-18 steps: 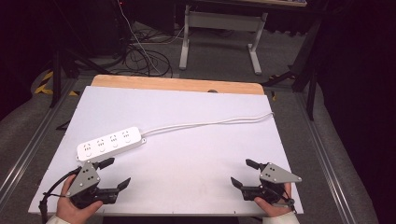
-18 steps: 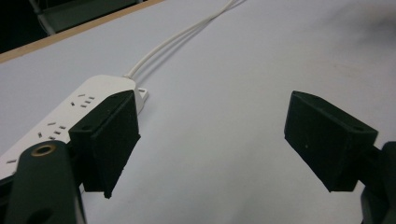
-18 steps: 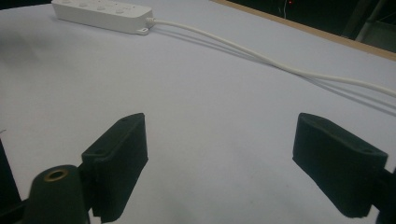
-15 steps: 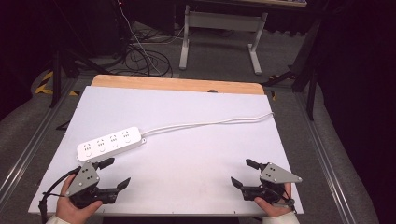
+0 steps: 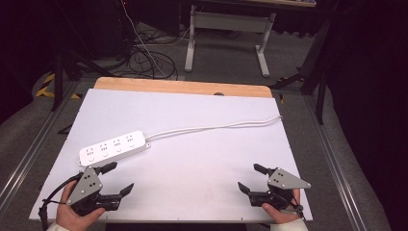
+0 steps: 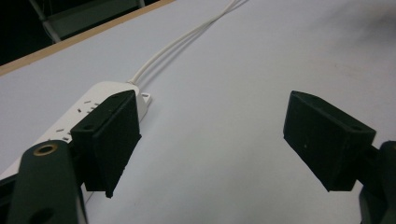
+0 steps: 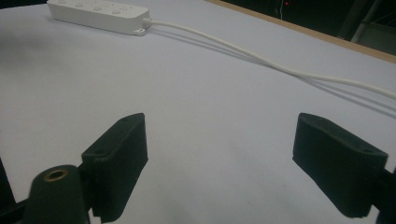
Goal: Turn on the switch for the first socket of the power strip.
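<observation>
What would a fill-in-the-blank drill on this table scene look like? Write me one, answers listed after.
1. The white power strip lies nearer the ____ gripper.
2. The power strip's top shows ____ sets of sockets.
3. The jaws of the left gripper and the right gripper stand ____, with nothing between them.
4. The cord runs from the strip toward the table's ____ edge in the high view.

Missing words: left; four; open; right

High view: white table sheet [image 5: 202, 144] evenly lit from above, surroundings dark, upper corners near black. Slightly soft and grainy, no glare. Gripper views dimmer with a bluish cast; cord [image 7: 261, 58] throws a soft double shadow; near jaws blurred at bottom edges.
</observation>
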